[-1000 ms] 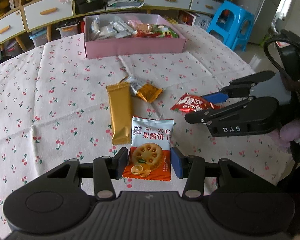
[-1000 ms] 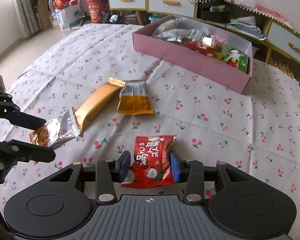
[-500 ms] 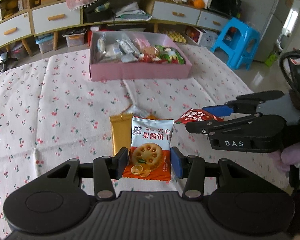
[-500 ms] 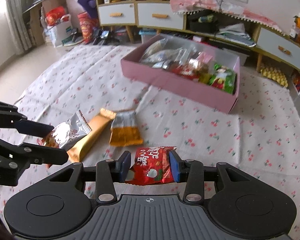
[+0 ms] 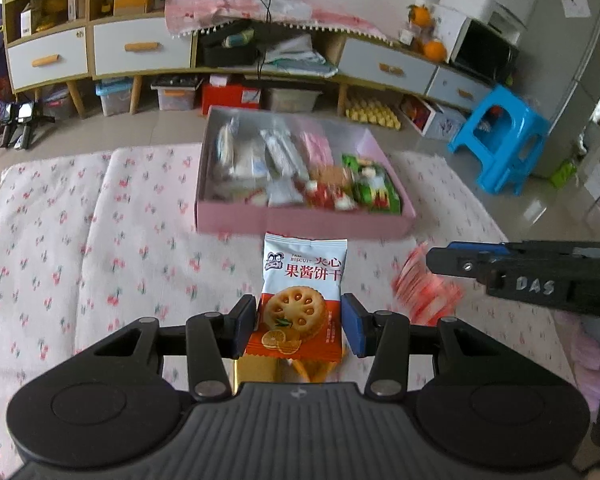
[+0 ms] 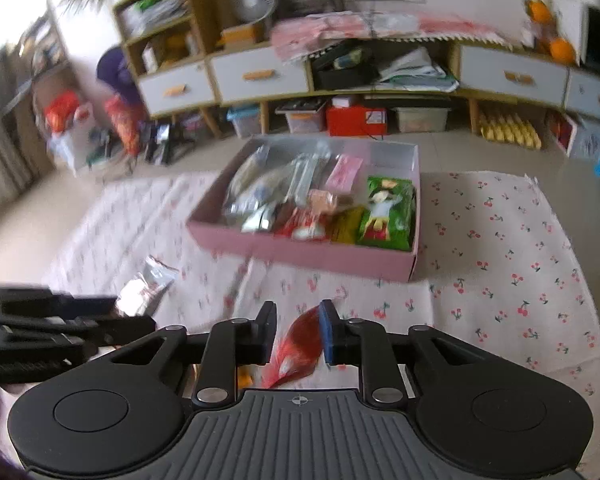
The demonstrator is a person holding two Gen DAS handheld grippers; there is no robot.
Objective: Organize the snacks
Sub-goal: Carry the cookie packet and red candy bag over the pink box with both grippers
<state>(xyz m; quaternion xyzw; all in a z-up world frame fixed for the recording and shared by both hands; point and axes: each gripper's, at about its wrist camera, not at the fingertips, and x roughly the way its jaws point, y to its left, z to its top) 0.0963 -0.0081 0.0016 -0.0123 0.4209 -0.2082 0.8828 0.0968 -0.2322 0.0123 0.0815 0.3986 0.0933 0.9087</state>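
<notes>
The biscuit packet (image 5: 302, 292) is clamped in the left tool (image 5: 299, 326) at lower centre of the frame, below the pink box (image 5: 300, 222) of snacks; the red packet (image 6: 300, 344) is pinched crumpled in the right tool (image 6: 298, 334), whose jaws have just been closing, above the cherry-print bench (image 6: 500, 248)

Pale tiled floor (image 5: 148, 132), long wooden sideboard (image 5: 388, 66) with white drawers, blue plastic stool (image 5: 500, 136), daylight.
</notes>
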